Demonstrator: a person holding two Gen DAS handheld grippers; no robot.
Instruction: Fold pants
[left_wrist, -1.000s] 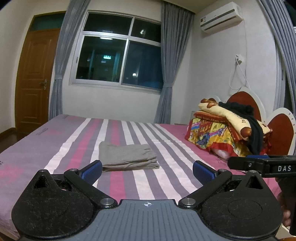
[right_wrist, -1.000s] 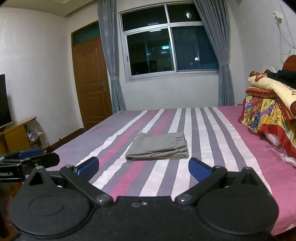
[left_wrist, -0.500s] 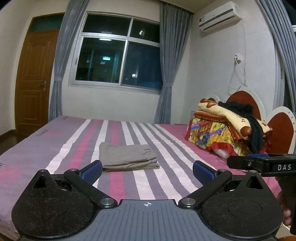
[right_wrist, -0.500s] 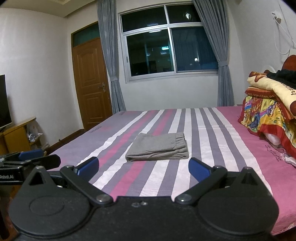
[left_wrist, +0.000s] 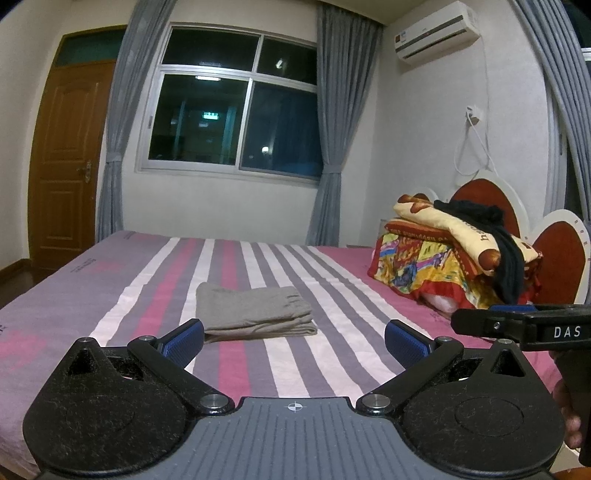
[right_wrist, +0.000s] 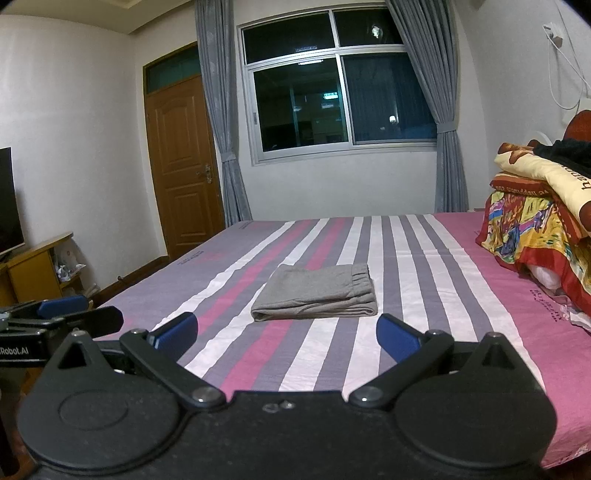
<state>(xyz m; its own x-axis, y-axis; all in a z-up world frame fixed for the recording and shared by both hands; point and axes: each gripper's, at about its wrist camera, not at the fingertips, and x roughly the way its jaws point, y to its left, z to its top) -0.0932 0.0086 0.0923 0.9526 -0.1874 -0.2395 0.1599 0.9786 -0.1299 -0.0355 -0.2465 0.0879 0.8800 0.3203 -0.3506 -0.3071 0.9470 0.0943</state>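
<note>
Folded grey pants (left_wrist: 255, 314) lie ahead of both grippers, long axis crosswise; left gripper (left_wrist: 294, 338) and right gripper (right_wrist: 287, 333) spread wide, empty, about equally near.

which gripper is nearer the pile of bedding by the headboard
Right. The right gripper hangs off the bed's near edge, on the bedding side. The left gripper is beside it, further from the pile. Both are open and well short of it.

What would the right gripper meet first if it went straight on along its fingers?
Probably the folded grey pants on the striped bedsheet. The open right gripper points at them with nothing between, though it might pass just above; depth is unclear.
</note>
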